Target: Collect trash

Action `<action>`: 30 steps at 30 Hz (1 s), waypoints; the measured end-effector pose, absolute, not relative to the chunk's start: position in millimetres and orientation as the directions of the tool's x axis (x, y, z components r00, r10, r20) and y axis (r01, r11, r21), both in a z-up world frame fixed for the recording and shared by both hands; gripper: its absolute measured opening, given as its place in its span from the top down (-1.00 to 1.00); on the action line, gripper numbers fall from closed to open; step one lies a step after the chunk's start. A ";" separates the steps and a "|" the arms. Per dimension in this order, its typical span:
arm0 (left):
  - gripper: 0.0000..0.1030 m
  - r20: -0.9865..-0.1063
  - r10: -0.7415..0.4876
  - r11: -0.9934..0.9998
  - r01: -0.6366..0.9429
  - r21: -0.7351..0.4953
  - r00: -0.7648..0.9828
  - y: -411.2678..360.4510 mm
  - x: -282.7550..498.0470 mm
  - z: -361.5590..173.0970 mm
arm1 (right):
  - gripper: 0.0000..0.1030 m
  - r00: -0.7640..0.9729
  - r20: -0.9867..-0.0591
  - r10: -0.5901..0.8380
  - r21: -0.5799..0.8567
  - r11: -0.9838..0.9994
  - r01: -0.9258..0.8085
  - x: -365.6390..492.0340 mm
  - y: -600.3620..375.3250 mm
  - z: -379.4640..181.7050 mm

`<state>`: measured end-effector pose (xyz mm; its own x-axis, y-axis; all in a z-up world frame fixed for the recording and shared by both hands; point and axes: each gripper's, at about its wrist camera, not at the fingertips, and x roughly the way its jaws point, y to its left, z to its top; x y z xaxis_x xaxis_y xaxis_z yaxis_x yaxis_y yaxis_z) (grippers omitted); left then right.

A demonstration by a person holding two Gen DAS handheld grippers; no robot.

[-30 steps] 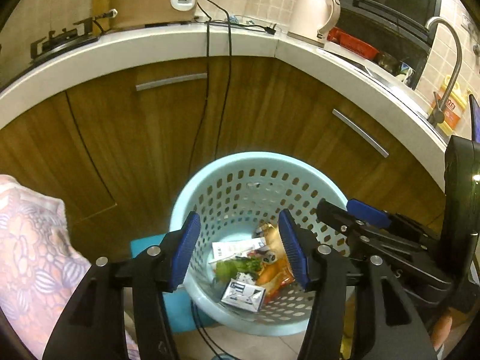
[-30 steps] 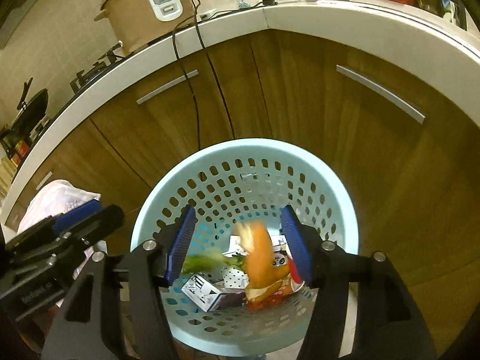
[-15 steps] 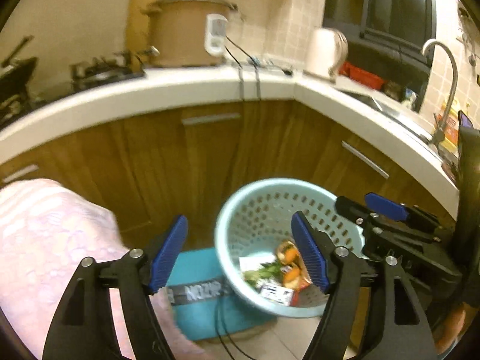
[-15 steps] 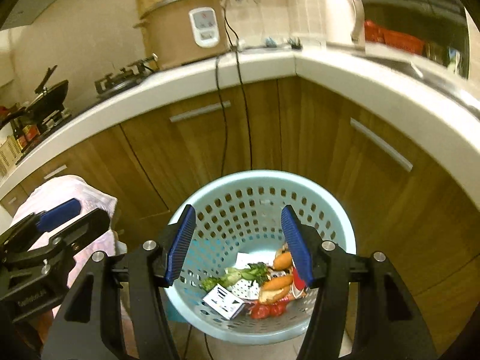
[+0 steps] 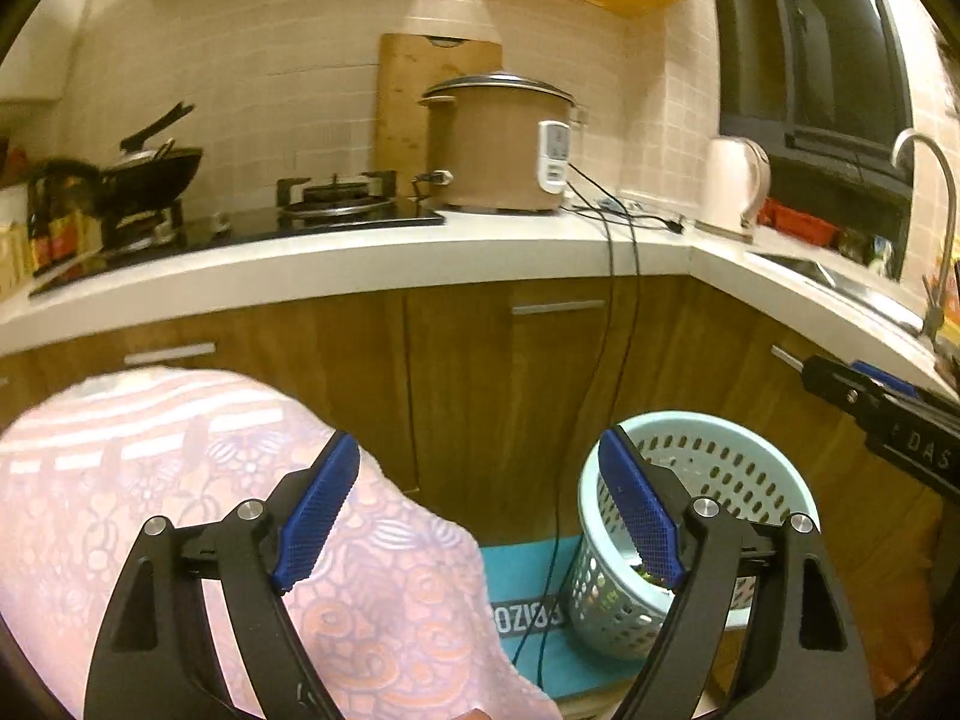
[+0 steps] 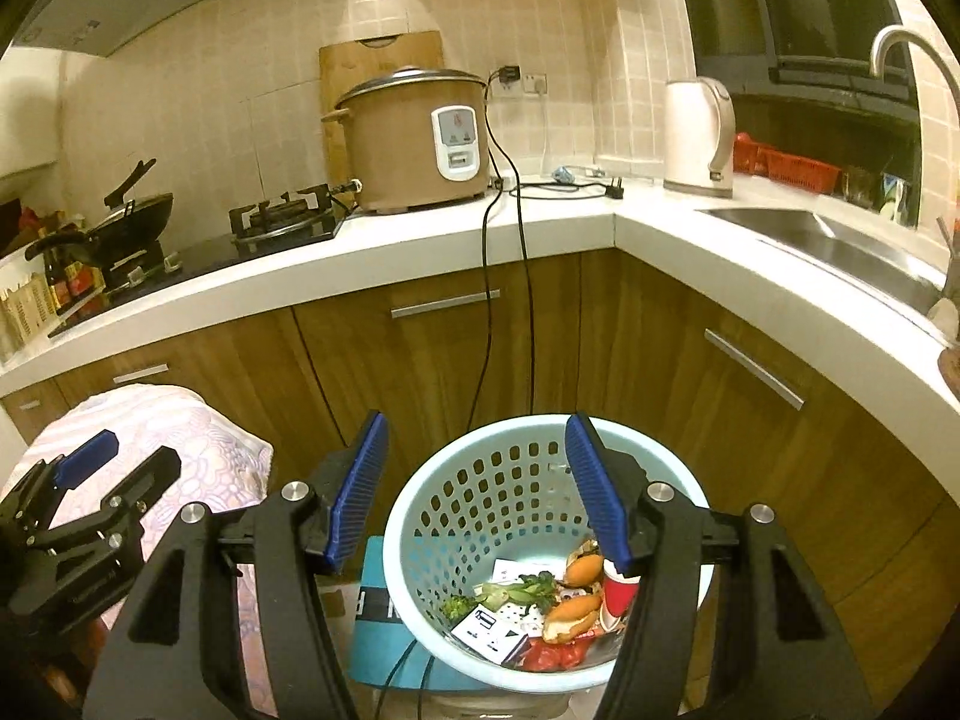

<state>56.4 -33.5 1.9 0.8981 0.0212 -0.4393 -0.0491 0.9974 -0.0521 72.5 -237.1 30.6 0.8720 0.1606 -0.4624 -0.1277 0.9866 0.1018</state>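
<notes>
A light blue perforated basket [image 6: 480,480] stands on the floor by the wooden cabinets; it also shows in the left wrist view [image 5: 720,462]. Inside lie bread pieces [image 6: 570,606], green vegetable scraps [image 6: 516,588], a small white carton [image 6: 495,630], a red cup [image 6: 618,591] and red scraps. My right gripper [image 6: 477,495] is open and empty, above the basket's near rim. My left gripper [image 5: 480,516] is open and empty, left of the basket, over a pink patterned cloth [image 5: 150,480]. The left gripper also shows in the right wrist view [image 6: 90,492].
A white L-shaped counter [image 6: 420,252] carries a brown rice cooker [image 6: 414,144], a gas hob [image 6: 282,219], a wok [image 6: 132,216], a white kettle [image 6: 699,138] and a sink [image 6: 810,234]. Black cords [image 6: 510,300] hang down the cabinet doors. A teal box [image 5: 522,588] lies beside the basket.
Both grippers have risen and pulled back from the basket, bringing the counter into view. The bread that was falling a second ago now lies in the basket. The left gripper has swung left over the cloth.
</notes>
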 end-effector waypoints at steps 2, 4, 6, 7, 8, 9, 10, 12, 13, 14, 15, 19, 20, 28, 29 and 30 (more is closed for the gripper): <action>-0.56 -0.444 0.022 0.995 -0.062 -0.077 0.896 -25.3 56.9 -0.1 | -0.12 0.877 -0.460 0.142 0.078 0.990 -0.119 71.2 -231.2 29.4; -0.56 -0.448 0.031 0.993 -0.077 -0.085 0.893 -19.6 57.1 -0.2 | -0.12 0.881 -0.458 0.120 0.054 0.993 -0.108 70.3 -225.8 28.8; -0.56 -0.439 0.029 0.992 -0.080 -0.099 0.898 -15.5 54.1 2.5 | -0.13 0.888 -0.448 0.101 0.030 0.995 -0.098 68.4 -221.2 29.3; -0.56 -0.433 0.026 0.991 -0.079 -0.105 0.901 -14.4 51.9 4.0 | -0.13 0.892 -0.442 0.095 0.020 0.995 -0.096 66.9 -218.4 30.2; -0.56 -0.430 0.024 0.991 -0.078 -0.108 0.902 -13.3 50.7 4.6 | -0.13 0.896 -0.435 0.091 0.012 0.995 -0.095 65.3 -215.8 31.0; -0.57 -0.429 0.020 0.991 -0.076 -0.112 0.903 -13.0 49.9 5.1 | -0.13 0.897 -0.433 0.091 0.011 0.995 -0.096 64.3 -214.1 31.4; -0.57 -0.430 0.017 0.991 -0.073 -0.115 0.903 -12.4 49.6 4.8 | -0.14 0.898 -0.430 0.096 0.014 0.995 -0.099 63.3 -212.5 31.6; -0.58 -0.429 0.014 0.991 -0.070 -0.116 0.903 -13.5 48.8 4.5 | -0.16 0.900 -0.426 0.097 0.015 0.995 -0.100 61.9 -211.0 31.4; -0.58 -0.428 0.018 0.991 -0.072 -0.110 0.904 -14.3 48.2 4.6 | -0.16 0.901 -0.423 0.093 0.009 0.995 -0.098 61.3 -210.1 31.3; -0.58 -0.427 0.020 0.992 -0.073 -0.107 0.904 -14.8 48.9 4.6 | -0.17 0.903 -0.421 0.090 0.005 0.995 -0.097 60.3 -209.0 31.4; -0.59 -0.427 0.022 0.992 -0.075 -0.106 0.904 -15.0 48.9 4.4 | -0.17 0.903 -0.421 0.090 0.003 0.995 -0.097 59.9 -208.0 31.4; -0.62 -0.431 0.021 0.990 -0.079 -0.116 0.902 -14.6 49.2 3.1 | -0.17 0.903 -0.419 0.093 0.001 0.995 -0.102 59.1 -206.2 30.8; -0.62 -0.431 0.021 0.990 -0.080 -0.118 0.902 -14.3 49.0 3.0 | -0.18 0.903 -0.419 0.094 0.001 0.995 -0.102 59.1 -206.3 31.0; -0.63 -0.432 0.012 0.990 -0.070 -0.119 0.902 -13.9 48.7 1.6 | -0.20 0.904 -0.417 0.098 0.007 0.995 -0.104 59.3 -207.3 31.5; -0.63 -0.432 0.010 0.991 -0.068 -0.119 0.902 -13.9 49.0 1.8 | -0.20 0.904 -0.416 0.097 0.008 0.995 -0.103 59.1 -207.8 31.9; -0.63 -0.432 0.010 0.991 -0.067 -0.117 0.902 -14.2 48.9 1.5 | -0.20 0.905 -0.415 0.098 0.009 0.995 -0.103 59.0 -207.8 31.7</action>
